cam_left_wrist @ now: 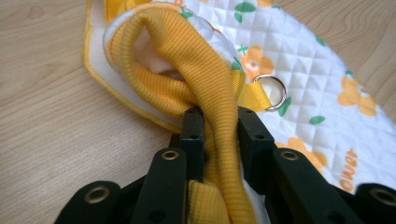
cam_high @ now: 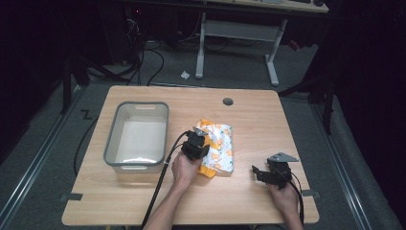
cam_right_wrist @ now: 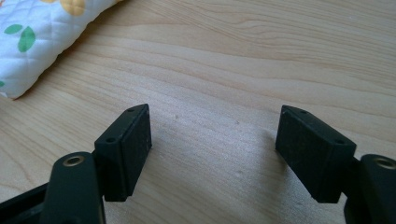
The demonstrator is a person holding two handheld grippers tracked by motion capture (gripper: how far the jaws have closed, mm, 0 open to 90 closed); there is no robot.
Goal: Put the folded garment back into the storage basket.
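Note:
A folded quilted cloth (cam_high: pixel 219 148), white with orange flowers and yellow ribbed trim, lies at the middle of the wooden table (cam_high: pixel 249 115). My left gripper (cam_high: pixel 195 142) sits at the cloth's left edge. In the left gripper view its jaws are shut on the yellow ribbed trim (cam_left_wrist: pixel 205 98), which bunches up between them; a small metal ring (cam_left_wrist: pixel 271 92) on a yellow loop lies just beyond. My right gripper (cam_high: pixel 261 173) rests low over bare wood to the right of the cloth, open with nothing between its fingers (cam_right_wrist: pixel 128 144). The cloth's corner (cam_right_wrist: pixel 37 37) shows at upper left.
A grey-rimmed white plastic tub (cam_high: pixel 136 136) stands empty on the table's left half, close to my left hand. A round cable hole (cam_high: pixel 228 101) sits near the far edge. Cables trail from both grippers off the near edge.

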